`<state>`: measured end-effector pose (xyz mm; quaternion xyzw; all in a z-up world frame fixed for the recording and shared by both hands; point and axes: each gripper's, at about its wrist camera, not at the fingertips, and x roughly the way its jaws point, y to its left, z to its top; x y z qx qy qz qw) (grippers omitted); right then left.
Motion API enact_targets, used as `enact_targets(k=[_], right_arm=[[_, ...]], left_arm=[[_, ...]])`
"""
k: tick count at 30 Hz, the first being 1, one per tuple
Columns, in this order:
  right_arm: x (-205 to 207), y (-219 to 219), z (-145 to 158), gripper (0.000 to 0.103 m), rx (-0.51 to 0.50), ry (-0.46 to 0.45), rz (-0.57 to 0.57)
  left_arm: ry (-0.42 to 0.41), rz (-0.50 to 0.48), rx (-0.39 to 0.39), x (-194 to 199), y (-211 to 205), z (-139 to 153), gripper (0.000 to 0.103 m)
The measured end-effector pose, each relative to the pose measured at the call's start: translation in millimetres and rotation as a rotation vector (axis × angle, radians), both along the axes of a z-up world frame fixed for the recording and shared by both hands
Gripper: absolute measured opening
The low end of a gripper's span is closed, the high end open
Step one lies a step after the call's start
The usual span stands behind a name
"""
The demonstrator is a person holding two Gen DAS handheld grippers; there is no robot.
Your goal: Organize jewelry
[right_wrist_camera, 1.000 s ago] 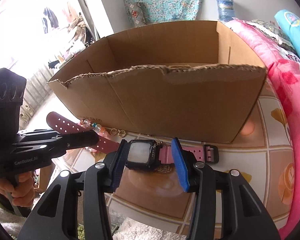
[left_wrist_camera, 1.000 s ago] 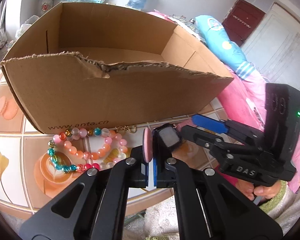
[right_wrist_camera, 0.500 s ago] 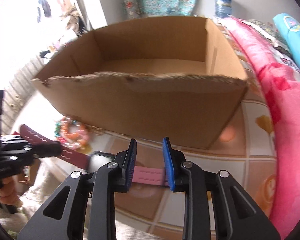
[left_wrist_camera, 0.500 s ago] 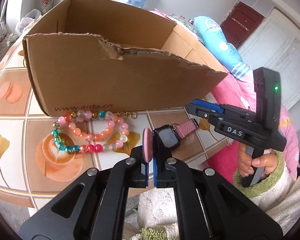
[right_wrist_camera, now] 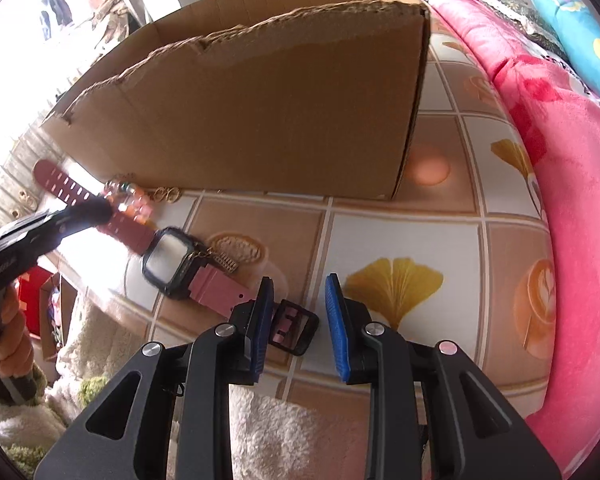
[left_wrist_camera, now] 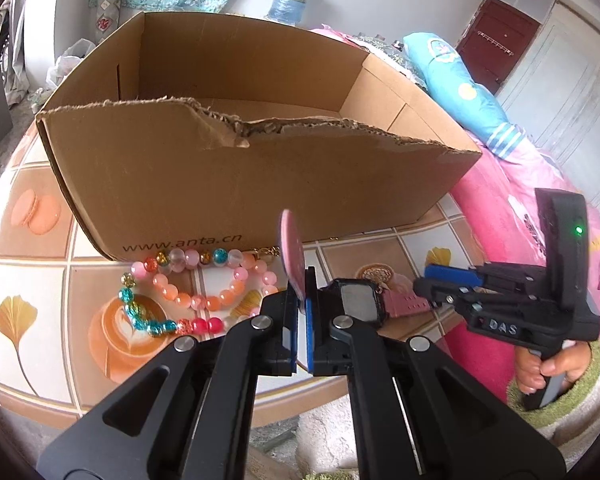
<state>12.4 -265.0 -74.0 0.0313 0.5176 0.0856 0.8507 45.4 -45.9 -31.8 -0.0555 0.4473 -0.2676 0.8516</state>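
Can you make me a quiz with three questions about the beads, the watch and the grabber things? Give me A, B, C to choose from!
1. Where are the beads?
A in front of the box
B inside the box
C on the floor

2. What colour is the watch strap?
A green
B pink
C yellow

3. What is the left gripper doing?
A standing wide open
B shut on the beads
C shut on the strap

Answers:
1. A: they lie on the table by the box's front wall.
2. B: both strap ends are pink.
3. C: its jaws pinch the strap's holed end.
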Motion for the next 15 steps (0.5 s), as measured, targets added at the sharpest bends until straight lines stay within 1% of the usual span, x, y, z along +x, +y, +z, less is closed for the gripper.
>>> enact_targets(k=[3, 5, 7, 13, 15], right_arm=[[-2, 4, 6, 0.027, -0.004, -0.022, 0.044], [2, 6, 14, 0.027, 0.026, -0.039, 0.069], [7, 10, 18, 0.027, 0.073, -0.046, 0.120], [20, 28, 18, 0.027, 0.104, -0.014, 0.227], [24, 32, 15, 0.027, 0.082, -0.010, 0.238]], left_arm=[[-0.007, 0.002, 0.017, 2, -2, 0, 0.002], [-0.012, 0.002, 0.032, 3, -3, 0, 0.002], [-0.016, 0.001, 0.039, 2, -4, 0, 0.002], [-0.016, 0.001, 0.052, 3, -3, 0, 0.002], [-0.014, 0.002, 0.051, 4, -5, 0, 0.002]])
